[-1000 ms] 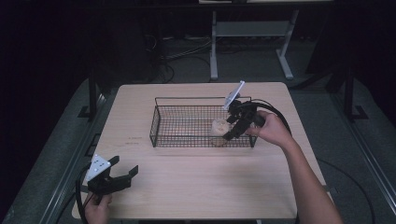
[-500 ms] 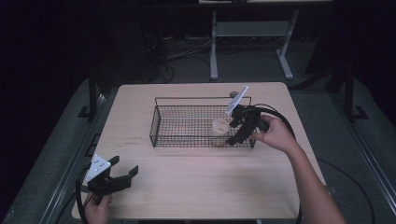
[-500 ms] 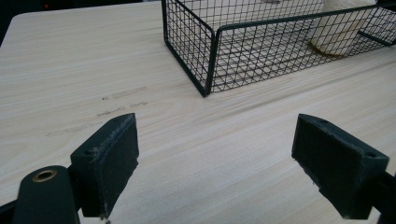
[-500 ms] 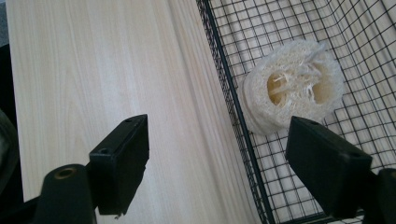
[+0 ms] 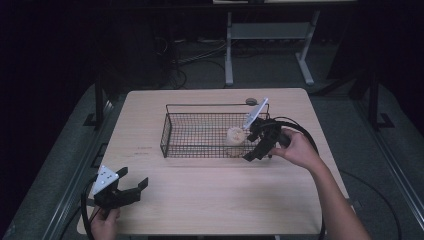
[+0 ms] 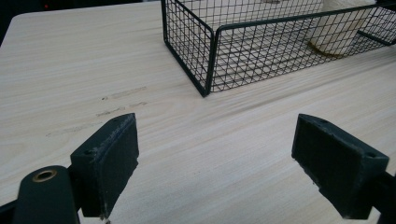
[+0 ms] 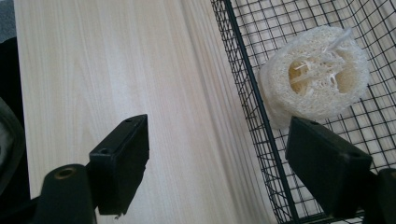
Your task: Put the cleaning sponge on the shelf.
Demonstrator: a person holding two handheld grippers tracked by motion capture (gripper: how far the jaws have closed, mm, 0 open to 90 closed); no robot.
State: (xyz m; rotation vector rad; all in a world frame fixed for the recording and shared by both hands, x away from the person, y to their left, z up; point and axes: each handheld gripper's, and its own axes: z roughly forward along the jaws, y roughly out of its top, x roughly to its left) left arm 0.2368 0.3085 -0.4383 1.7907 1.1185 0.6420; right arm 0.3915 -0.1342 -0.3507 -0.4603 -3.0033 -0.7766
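A black wire basket (image 5: 215,106) stands in the middle of the light wooden table (image 5: 210,200). A pale round loofah slice (image 5: 235,135) lies inside it near its right end. My right gripper (image 5: 250,146) hovers at the basket's front right corner, open, with nothing between its pads. In the right gripper view the basket's wall (image 7: 243,56) runs between the jaws and the loofah (image 7: 317,74) lies just past the right jaw. My left gripper (image 5: 134,177) rests open and empty at the table's front left. Its own view shows the basket corner (image 6: 212,56) and the loofah (image 6: 334,28) farther off.
A small round grey object (image 5: 251,101) lies on the table just behind the basket's back right corner. Bare wood spreads in front of the basket and to its left. A black cable (image 5: 305,137) loops from the right gripper. Metal stand legs (image 5: 229,50) rise beyond the table.
My right gripper has drifted a little toward the near side of the basket, jaws equally wide. The loofah and the left gripper have not moved.
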